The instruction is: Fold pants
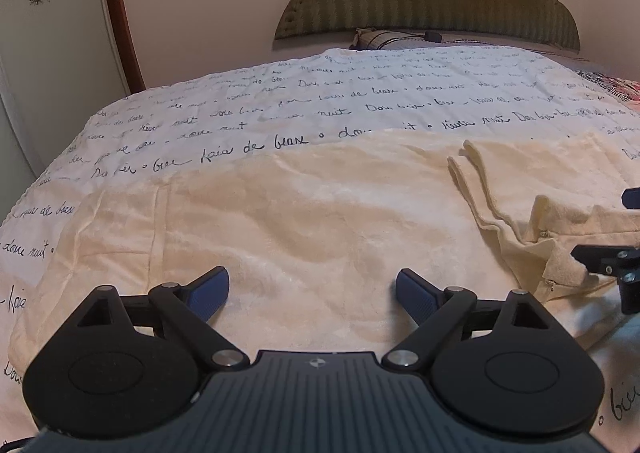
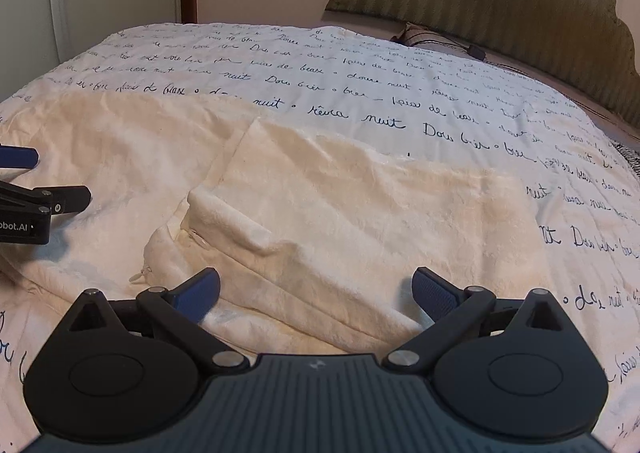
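Left wrist view: the left claw (image 1: 312, 293) gapes wide, empty, over cream pants (image 1: 304, 213) spread flat on the script-printed bedspread (image 1: 360, 93). The right claw (image 2: 316, 293) is spread too, above the pants' folded zipper end (image 2: 192, 241).

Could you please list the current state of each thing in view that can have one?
Left hand-held gripper: open, holding nothing.
Right hand-held gripper: open, holding nothing.
Pants: spread on the bed, partly folded over.
Zipper: looks undone.
Bedspread: laid flat.
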Demonstrator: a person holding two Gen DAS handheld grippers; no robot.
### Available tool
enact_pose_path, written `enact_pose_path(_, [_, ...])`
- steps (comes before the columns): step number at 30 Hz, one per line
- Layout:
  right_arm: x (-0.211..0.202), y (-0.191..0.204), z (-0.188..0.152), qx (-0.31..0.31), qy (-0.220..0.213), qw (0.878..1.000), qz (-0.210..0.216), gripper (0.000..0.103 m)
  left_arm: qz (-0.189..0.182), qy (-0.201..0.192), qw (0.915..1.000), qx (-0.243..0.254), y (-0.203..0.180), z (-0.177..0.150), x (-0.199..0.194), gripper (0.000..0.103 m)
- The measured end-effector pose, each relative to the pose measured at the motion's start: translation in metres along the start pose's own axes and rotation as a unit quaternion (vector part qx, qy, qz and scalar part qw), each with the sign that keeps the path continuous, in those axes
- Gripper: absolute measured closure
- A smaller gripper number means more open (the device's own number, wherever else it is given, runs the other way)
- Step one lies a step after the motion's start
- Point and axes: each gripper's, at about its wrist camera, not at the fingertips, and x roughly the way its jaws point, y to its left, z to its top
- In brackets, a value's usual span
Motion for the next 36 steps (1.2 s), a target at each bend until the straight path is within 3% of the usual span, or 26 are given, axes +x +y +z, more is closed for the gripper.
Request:
enact_pose_path(7, [-0.015, -0.001, 0.020, 0.026, -0.056, 0.998, 0.012, 0.000, 0.001, -0.005, 0.9998, -0.018, 0.012, -0.002, -0.004, 0.010])
enact_pose_path(12, [-0.001, -0.020, 0.034, 0.002, -0.083, 0.996, -0.044, 0.000, -0.022, -0.016, 0.9991, -0.032, 0.015, 0.018, -0.006, 0.011])
enact_pose_path(16, [0.011, -0.047, 0.035, 0.010, -0.072, 0.997, -0.039, 0.001, -0.054, -0.024, 0.9981, -0.014, -0.006, 0.044, -0.001, 0.010])
enact_pose_path(17, [0.010, -0.051, 0.035, 0.008, -0.076, 0.996, -0.040, 0.005, -0.062, -0.028, 0.9977, -0.008, -0.014, 0.052, 0.002, 0.010])
enact_pose_path(19, [0.010, -0.060, 0.035, -0.007, -0.081, 0.994, -0.067, 0.012, -0.076, -0.035, 0.9965, 0.004, -0.033, 0.066, 0.008, 0.010])
enact_pose_path(22, [0.017, -0.085, 0.036, -0.001, -0.074, 0.993, -0.097, 0.012, -0.086, -0.040, 0.9951, 0.028, -0.061, 0.080, 0.021, 0.010])
enact_pose_path(26, [0.031, -0.141, 0.039, 0.092, -0.055, 0.994, -0.034, 0.012, -0.079, -0.033, 0.9946, 0.059, -0.094, 0.085, 0.040, 0.010])
enact_pose_path(29, [0.057, -0.170, 0.037, 0.131, -0.009, 0.991, 0.000, 0.012, -0.074, -0.013, 0.9947, 0.070, -0.107, 0.080, 0.058, 0.010])
enact_pose_path(30, [0.066, -0.171, 0.036, 0.113, 0.003, 0.993, -0.026, 0.012, -0.073, 0.000, 0.9945, 0.075, -0.110, 0.076, 0.065, 0.010])
enact_pose_path(32, [0.076, -0.176, 0.033, 0.097, 0.000, 0.993, -0.074, 0.002, -0.067, 0.012, 0.9940, 0.085, -0.114, 0.067, 0.072, 0.009])
enact_pose_path(34, [0.073, -0.181, 0.031, 0.116, -0.007, 0.990, -0.075, 0.002, -0.063, -0.007, 0.9943, 0.085, -0.113, 0.061, 0.065, 0.010])
enact_pose_path(36, [0.055, -0.178, 0.027, 0.123, -0.042, 0.986, -0.102, 0.001, -0.058, -0.020, 0.9946, 0.084, -0.110, 0.061, 0.057, 0.010])
